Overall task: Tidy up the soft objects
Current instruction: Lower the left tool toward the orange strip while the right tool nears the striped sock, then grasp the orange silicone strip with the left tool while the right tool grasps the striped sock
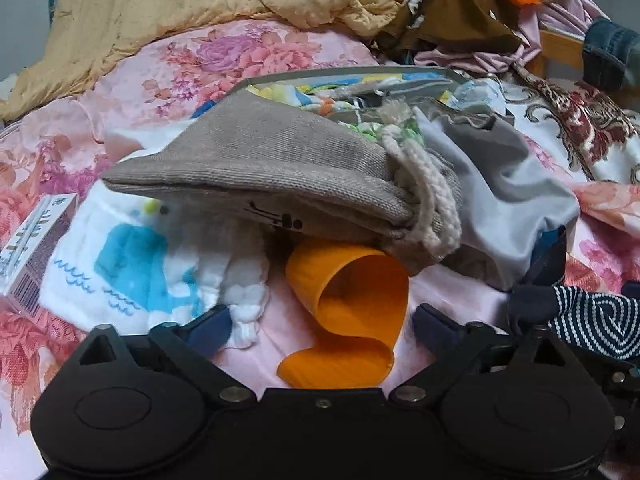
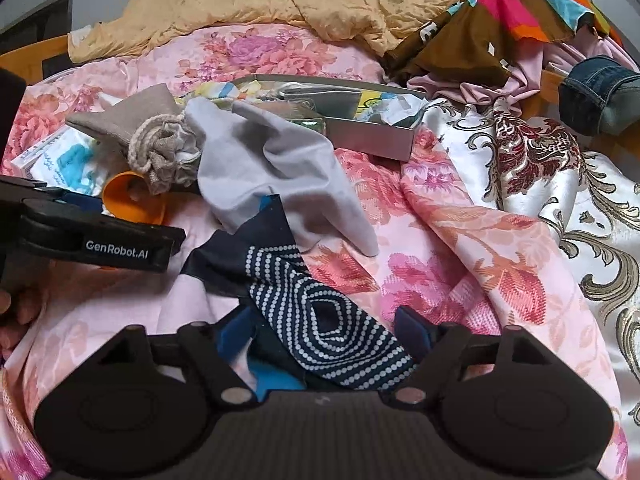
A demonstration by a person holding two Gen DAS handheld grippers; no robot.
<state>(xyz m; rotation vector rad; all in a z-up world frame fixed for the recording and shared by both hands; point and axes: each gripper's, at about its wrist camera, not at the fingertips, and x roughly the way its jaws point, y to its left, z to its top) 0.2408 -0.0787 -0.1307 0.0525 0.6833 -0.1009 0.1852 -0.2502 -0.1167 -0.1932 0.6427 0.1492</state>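
A beige drawstring pouch (image 1: 256, 172) lies on the floral bed, next to a pale grey cloth (image 1: 500, 192). A soft orange cup (image 1: 352, 300) lies on its side between my left gripper's (image 1: 320, 320) open fingers. A white whale-print cloth (image 1: 132, 272) lies to its left. My right gripper (image 2: 324, 332) is open around a navy dotted sock (image 2: 320, 320) that lies on the sheet. The left gripper also shows in the right wrist view (image 2: 96, 236), by the cup (image 2: 132, 200), pouch (image 2: 160, 152) and grey cloth (image 2: 280, 176).
A grey open box (image 2: 372, 140) with printed items stands behind the pile. A small carton (image 1: 32, 252) lies at left. A tan blanket (image 1: 200, 4), brown colourful cloth (image 2: 500, 28), jeans (image 2: 600, 92) and a white brocade cloth (image 2: 560, 168) surround the pile.
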